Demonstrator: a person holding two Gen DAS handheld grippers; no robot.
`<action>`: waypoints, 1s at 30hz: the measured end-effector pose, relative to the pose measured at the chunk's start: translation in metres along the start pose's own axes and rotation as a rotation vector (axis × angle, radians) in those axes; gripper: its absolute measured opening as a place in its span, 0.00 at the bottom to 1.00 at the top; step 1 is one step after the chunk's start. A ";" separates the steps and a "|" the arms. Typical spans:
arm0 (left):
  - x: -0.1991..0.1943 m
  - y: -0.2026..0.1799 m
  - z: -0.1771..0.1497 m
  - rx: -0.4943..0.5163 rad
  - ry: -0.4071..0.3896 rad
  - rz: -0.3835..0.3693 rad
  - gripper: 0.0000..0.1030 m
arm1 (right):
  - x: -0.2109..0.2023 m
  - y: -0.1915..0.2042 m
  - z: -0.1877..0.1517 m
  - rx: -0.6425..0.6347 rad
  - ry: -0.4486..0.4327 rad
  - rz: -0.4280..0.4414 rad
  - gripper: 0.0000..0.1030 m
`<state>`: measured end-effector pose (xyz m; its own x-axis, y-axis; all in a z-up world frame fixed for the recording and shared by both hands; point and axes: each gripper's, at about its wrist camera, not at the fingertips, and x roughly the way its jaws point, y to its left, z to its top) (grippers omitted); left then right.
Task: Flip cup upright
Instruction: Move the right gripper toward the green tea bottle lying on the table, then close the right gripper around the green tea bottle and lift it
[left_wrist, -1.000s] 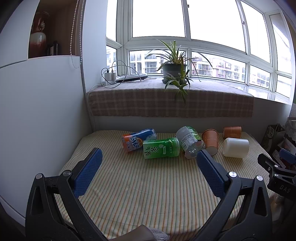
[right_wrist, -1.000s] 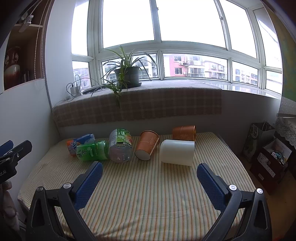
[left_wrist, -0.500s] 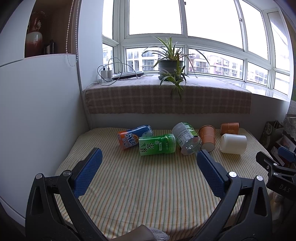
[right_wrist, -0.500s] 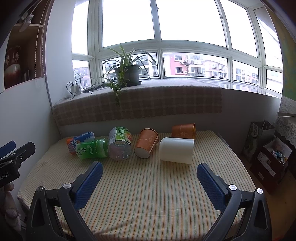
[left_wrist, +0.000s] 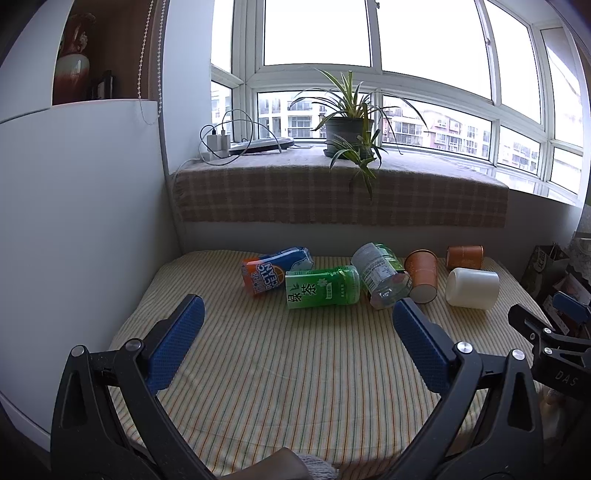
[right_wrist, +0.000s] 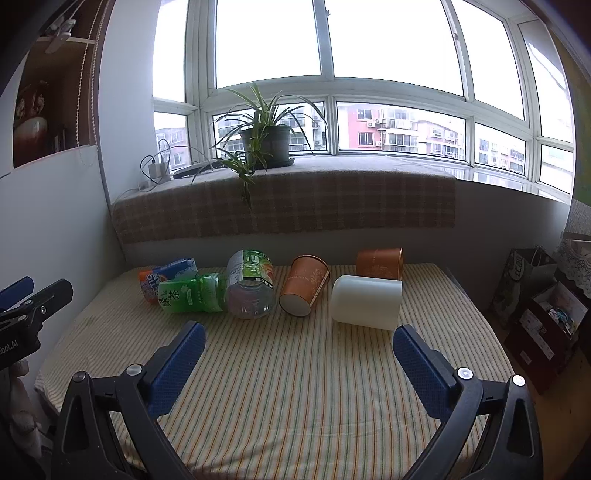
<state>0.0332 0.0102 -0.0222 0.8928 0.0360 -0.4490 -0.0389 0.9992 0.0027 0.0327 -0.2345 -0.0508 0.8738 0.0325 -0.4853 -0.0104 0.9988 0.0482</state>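
- Bay window (right_wrist: 332, 74) at back w/ plaid-covered sill (right_wrist: 288, 203); potted plant (right_wrist: 266, 144) and chargers w/ cables (left_wrist: 218, 144) on it.
- Striped cloth (right_wrist: 295, 369) covers the desk; white wall to the left.
- Lying on their sides in a row: white cup (right_wrist: 365, 302), 2 orange cups (right_wrist: 304, 285) (right_wrist: 379, 263), clear bottle (right_wrist: 251, 284), green tea bottle (left_wrist: 322, 287), orange-blue bottle (left_wrist: 275, 268).
- Left gripper (left_wrist: 295, 332) and right gripper (right_wrist: 297, 350): fingers spread wide, nothing between them, well short of the cups.
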 end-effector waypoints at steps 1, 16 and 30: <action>0.001 0.001 0.000 -0.001 0.001 0.002 1.00 | 0.001 0.002 0.000 -0.007 0.002 0.003 1.00; 0.015 0.031 -0.011 -0.042 0.043 0.039 1.00 | 0.043 0.035 0.015 -0.171 0.040 0.158 1.00; 0.027 0.073 -0.034 -0.088 0.134 0.087 1.00 | 0.127 0.112 0.034 -0.619 0.180 0.365 0.99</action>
<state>0.0389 0.0839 -0.0641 0.8171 0.1137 -0.5652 -0.1574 0.9871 -0.0290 0.1591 -0.1200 -0.0774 0.6696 0.3189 -0.6708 -0.6038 0.7596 -0.2416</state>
